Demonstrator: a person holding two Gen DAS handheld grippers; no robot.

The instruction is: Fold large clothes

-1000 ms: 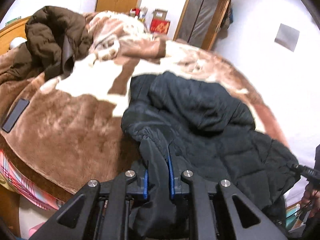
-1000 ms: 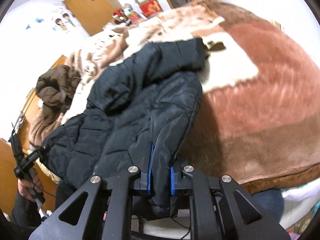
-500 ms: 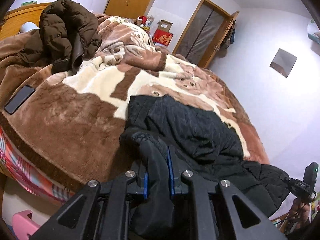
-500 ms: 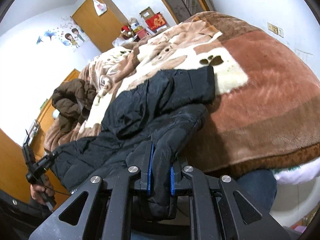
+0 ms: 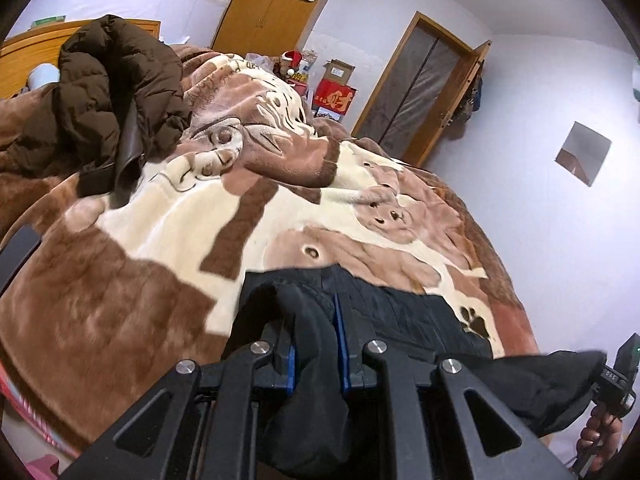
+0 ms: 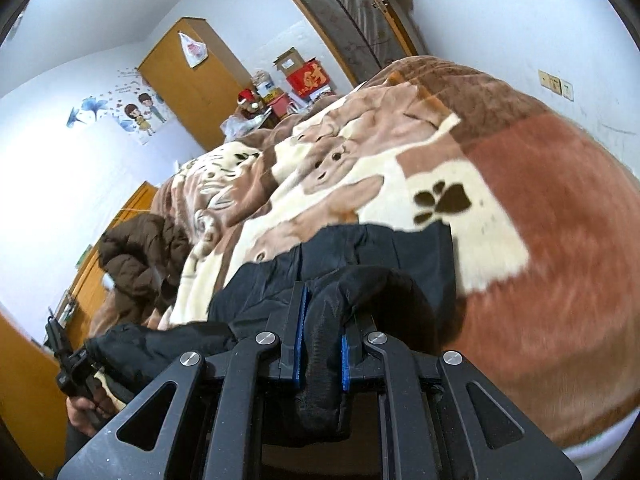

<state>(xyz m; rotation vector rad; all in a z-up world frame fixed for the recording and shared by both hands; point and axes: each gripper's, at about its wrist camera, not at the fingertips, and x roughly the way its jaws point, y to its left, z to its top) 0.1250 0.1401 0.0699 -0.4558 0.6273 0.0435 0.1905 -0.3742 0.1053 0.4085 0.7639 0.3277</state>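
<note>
Two claws: each is clenched on a bunch of the same black jacket, one per hand.

Left wrist view
- Left claw: nearly closed, blue pads pressing a thick fold of black fabric that spills down between the fingers.
- Black jacket: its far part lies on the blanket near the bed's near edge; the rest is lifted toward the camera and stretches right to the other claw.
- Right claw: seen at the far right edge in a hand; the jacket's other end reaches it.
- Blanket: brown and cream plush, covering the bed.
- Brown coat: heaped well apart, near the headboard.

Right wrist view
- Right claw: nearly closed, pinching a rounded hump of black fabric.
- Jacket position: a flat band rests on the blanket just ahead; a length sags left toward the left claw.

Step in hand
- Judgement: the jacket is held at two points for spreading or a first fold; no fold appears finished.

Next move
- Judgement: both claws should travel together, keeping the cloth taut, lay it flat, then let go.
</note>
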